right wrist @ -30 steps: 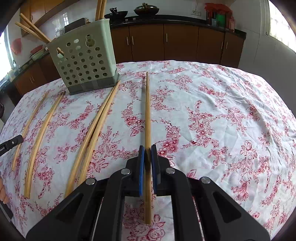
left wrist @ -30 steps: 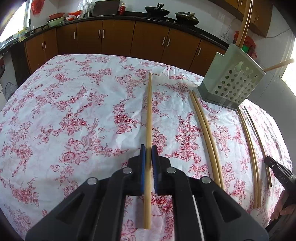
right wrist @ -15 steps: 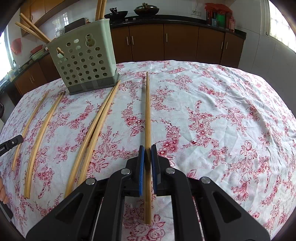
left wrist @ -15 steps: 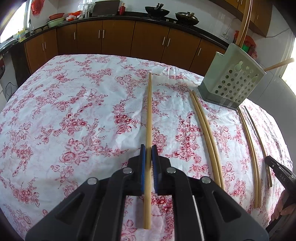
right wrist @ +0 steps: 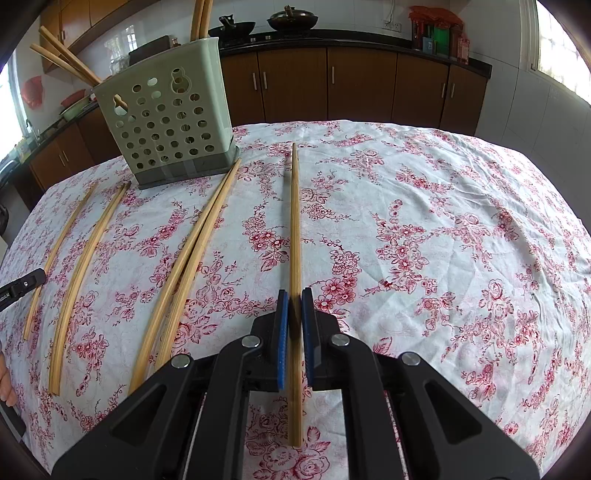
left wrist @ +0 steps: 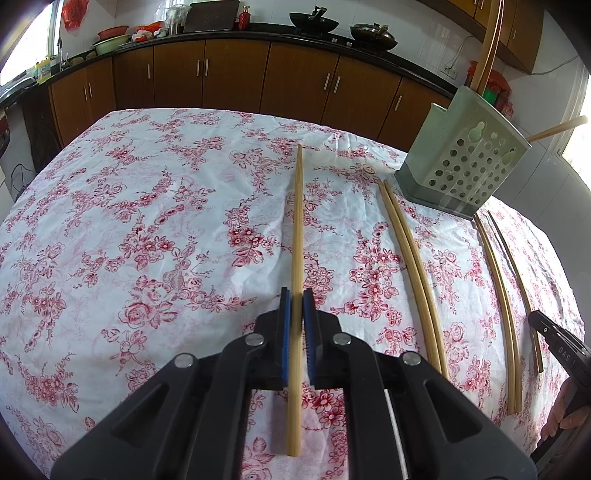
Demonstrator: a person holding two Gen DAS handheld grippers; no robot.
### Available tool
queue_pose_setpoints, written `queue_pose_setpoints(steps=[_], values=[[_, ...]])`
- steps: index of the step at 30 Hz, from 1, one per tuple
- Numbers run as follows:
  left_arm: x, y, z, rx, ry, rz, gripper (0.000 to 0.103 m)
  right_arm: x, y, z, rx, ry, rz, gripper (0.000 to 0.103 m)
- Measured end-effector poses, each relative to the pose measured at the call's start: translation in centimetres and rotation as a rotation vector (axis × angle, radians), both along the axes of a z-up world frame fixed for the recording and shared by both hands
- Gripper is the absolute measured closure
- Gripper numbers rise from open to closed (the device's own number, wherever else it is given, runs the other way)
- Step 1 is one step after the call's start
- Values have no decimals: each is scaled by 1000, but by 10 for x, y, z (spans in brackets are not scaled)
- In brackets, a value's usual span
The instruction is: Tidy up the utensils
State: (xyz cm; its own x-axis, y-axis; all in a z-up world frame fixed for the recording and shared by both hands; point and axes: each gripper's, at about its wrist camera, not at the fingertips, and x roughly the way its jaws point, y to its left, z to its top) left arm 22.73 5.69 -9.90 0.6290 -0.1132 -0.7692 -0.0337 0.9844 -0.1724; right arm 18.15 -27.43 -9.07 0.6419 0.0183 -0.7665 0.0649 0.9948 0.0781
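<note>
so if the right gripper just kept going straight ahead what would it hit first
Likely nothing on the table: the right gripper points along its held chopstick over bare tablecloth; the utensil holder sits off to the left.

Both wrist views look low along the floral tablecloth (left wrist: 147, 221), sharing the holder (right wrist: 173, 125).

Brown cabinets (left wrist: 236, 74) span upper frame under a dark countertop (left wrist: 258, 27); white tiled wall (right wrist: 354, 14) behind. Daylit window (right wrist: 561, 37) upper right.
</note>
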Motion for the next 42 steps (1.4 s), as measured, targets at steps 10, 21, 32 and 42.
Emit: queue_pose_setpoints(steps=[10,21,32,42], values=[[0,0,0,0,0,0,92,0,0,0,0,0,0,95],[1,0,0,0,0,-1,92,0,0,0,0,0,1,95],[1,0,1,0,0,-1,92,0,0,-1,0,0,1,95],[-13,-13,3,117,14,-51,92,-9,-1,-1,15,6,22,95]])
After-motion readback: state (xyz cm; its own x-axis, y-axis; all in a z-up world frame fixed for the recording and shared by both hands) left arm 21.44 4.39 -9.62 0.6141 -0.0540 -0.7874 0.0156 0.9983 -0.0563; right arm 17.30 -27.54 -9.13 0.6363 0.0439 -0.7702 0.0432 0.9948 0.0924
